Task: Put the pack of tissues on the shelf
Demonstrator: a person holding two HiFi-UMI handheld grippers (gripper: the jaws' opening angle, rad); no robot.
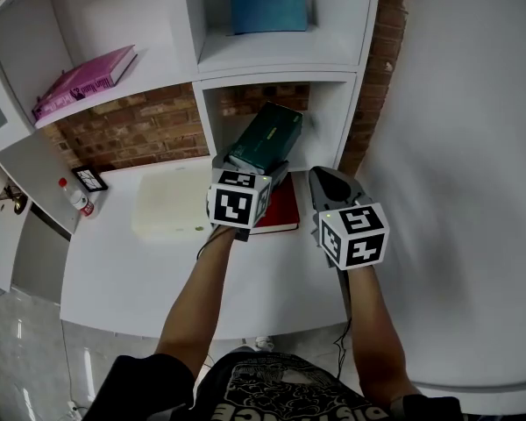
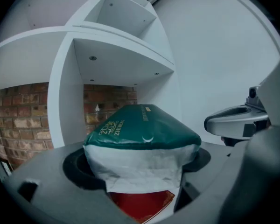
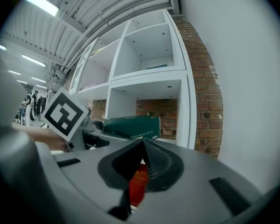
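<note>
Shelf (image 1: 280, 78) ahead, tissues (image 2: 140, 130) between left jaws

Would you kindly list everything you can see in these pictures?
shelf: one, white, above desk.
desk: one, white, below shelf.
tissue pack: one, green, held before shelf's lower bay.
red book: one, red, on desk below grippers.
pink book: one, pink, left shelf board.
blue item: one, blue, upper bay.
pad: one, cream, on desk left of red book.
bottle: one, red cap, desk's left end.
frame: one, black, beside bottle.
left gripper: one, grey, shut on tissue pack.
right gripper: one, grey, shut, empty.
arms: two, behind grippers.
</note>
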